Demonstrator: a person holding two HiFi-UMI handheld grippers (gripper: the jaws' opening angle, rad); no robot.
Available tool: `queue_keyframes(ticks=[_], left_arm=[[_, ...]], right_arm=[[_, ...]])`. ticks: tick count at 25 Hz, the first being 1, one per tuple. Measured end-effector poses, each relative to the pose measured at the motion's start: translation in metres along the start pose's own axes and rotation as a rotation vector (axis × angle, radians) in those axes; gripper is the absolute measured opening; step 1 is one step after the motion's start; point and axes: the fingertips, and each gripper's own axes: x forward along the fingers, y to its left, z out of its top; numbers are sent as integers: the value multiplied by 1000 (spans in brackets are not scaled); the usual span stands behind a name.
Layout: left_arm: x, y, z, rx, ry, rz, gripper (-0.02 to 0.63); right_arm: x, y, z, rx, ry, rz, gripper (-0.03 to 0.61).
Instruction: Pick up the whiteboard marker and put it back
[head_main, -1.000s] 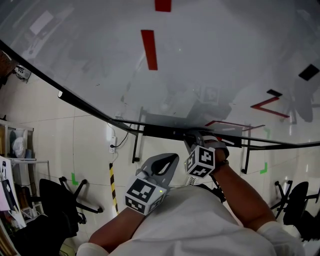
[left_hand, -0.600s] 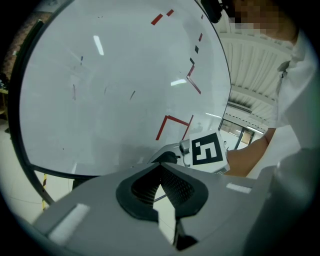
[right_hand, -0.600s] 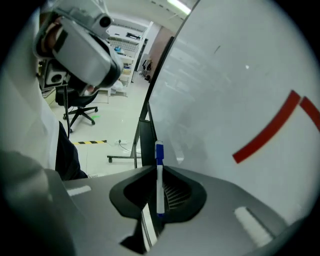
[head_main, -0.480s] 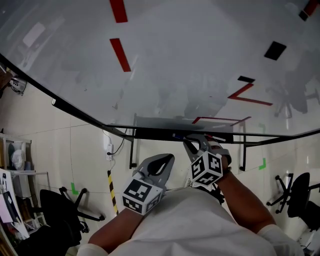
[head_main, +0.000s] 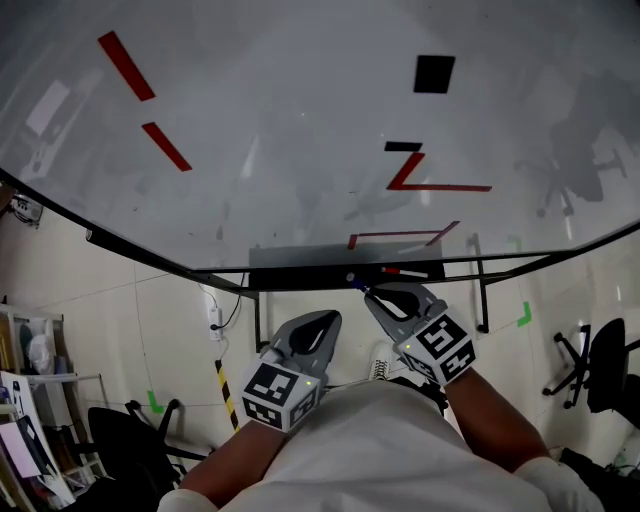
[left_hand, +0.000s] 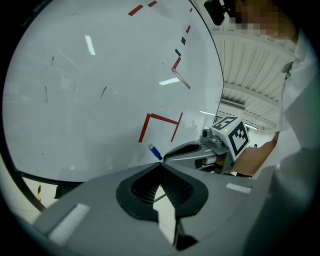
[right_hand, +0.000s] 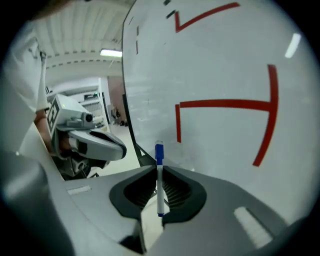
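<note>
The whiteboard marker (right_hand: 159, 176) has a white body and a blue cap. My right gripper (right_hand: 159, 168) is shut on it, cap pointing ahead toward the whiteboard (right_hand: 225, 75). In the head view the right gripper (head_main: 373, 292) sits just below the board's tray (head_main: 300, 258), and the marker's blue cap (head_main: 352, 283) pokes out toward the tray edge. My left gripper (head_main: 329, 319) hangs beside it to the left, shut with nothing in it. From the left gripper view the blue cap (left_hand: 155, 152) shows just beyond the left gripper (left_hand: 161, 165), next to the right gripper (left_hand: 197, 149).
A red marker (head_main: 392, 270) lies on the tray. Red lines and black squares are drawn on the board (head_main: 430, 180). The board's black stand legs (head_main: 482, 295) reach the tiled floor. Office chairs (head_main: 605, 365) stand at the right and lower left (head_main: 120, 435).
The head view has swung, so the drawings sit differently on the board. The right gripper stays by the tray, now slightly lower, shut on the marker. The left gripper has barely moved.
</note>
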Motion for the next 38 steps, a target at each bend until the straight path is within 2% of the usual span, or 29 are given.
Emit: queue_keyframes(ticks=[5,9,13,22,30,38], left_arm=[[9,-12,3,10,-4,-18,17],[11,-25,6,28,-18,-47,17],[13,-30,11,41,-29,-58,17],[5,-35,20,33,-81,-63,17],[-1,-39,18,46,-77,-53,17],[-8,-27,15,58,-73,6,15]], right_arm=[[-25,-5,-2,153,-88,15,38],[-53,-8,6,276,-200,20,38],[-82,-13,14,358,-299,13,38],[-113,-10,15,430,-385,7,38],[-110,-2,11,438,-383,27,38],[-105,-1,13,417,-370,29,38]])
